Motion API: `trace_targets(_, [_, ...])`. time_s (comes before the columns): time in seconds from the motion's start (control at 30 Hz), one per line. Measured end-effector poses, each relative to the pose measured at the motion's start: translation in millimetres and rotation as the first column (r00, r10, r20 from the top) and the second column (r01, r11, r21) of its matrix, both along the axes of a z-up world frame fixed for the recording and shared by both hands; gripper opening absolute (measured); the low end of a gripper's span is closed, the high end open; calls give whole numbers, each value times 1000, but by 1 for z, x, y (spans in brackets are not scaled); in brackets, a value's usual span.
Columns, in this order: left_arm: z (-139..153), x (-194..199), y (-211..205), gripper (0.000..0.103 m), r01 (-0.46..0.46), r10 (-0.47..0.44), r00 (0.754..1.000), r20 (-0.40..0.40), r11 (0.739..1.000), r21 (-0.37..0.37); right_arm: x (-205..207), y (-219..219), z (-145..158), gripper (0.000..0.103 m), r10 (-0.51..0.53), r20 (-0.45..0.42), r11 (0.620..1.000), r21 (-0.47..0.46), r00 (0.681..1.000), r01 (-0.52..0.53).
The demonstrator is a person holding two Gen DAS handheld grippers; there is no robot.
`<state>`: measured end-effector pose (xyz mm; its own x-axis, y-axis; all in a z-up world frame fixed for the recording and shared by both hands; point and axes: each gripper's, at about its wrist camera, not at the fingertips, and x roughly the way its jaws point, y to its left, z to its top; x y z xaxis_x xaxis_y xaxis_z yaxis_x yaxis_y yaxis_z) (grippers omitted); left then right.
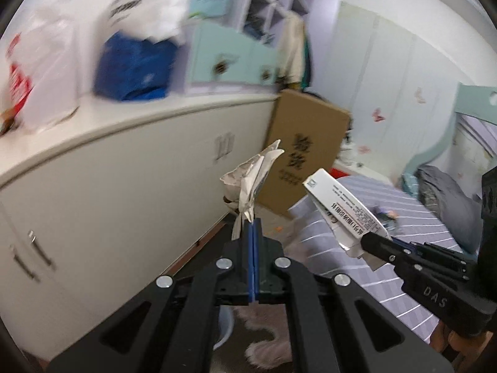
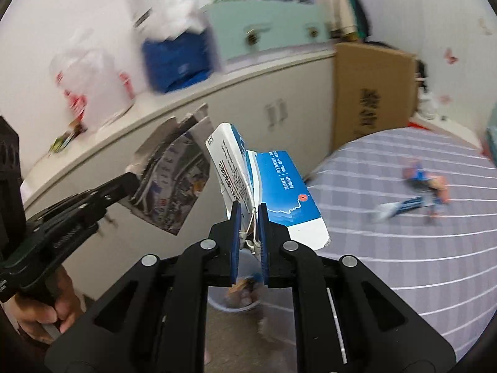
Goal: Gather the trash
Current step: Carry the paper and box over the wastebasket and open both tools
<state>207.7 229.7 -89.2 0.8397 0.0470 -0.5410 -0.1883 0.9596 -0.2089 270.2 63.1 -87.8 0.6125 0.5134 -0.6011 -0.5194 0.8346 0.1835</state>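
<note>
Both hands loaded rn. Left gripper (image 1: pixel 254 227) has its blue pads pressed together on a crumpled paper wrapper (image 1: pixel 252 177), which sticks up above the tips. Right gripper (image 2: pixel 249 214) is clamped on the torn end of a flattened blue-and-white carton (image 2: pixel 273 186), most of the box hanging out past the fingers. More trash sits on the striped bed (image 2: pixel 403 248), blurry, can't tell what exactly.

The bin (image 2: pixel 231 303) shows between and under the right fingers, on the floor just beside the bed and the white cabinet (image 1: pixel 108 186), w/ stuff already in it.

Tips imo: get each tip right over the rim b4 letting go. The carton is long and held by one end, so point it down first or it'll prob catch the rim and flip out. Paper is light and may cling to the pads, so open wide and low. One at a time, not both.
</note>
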Motion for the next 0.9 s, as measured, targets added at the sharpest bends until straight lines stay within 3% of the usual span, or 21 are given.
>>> trace_targets(0.27, [-70, -10, 72, 0, -130, 120, 982, -144, 990, -63, 1, 91, -70, 11, 131, -136, 990, -41, 982, -138])
trace_targets(0.47, [-130, 5, 101, 0, -169, 138, 954, -266, 981, -96, 12, 124, -119, 11, 149, -215, 981, -87, 965, -171])
trace_targets(0.6, [-160, 22, 105, 0, -174, 130, 935, -329, 979, -110, 20, 129, -136, 11, 124, -206, 979, -133, 971, -154])
trace_targets(0.8, [-183, 52, 101, 1, -170, 101, 923, -372, 973, -158, 31, 133, -156, 11, 77, -178, 977, -185, 981, -110])
trace_targets(0.9, [-188, 63, 101, 9, -178, 90, 918, -386, 964, -199, 38, 128, -162, 11, 61, -183, 977, -190, 981, -96])
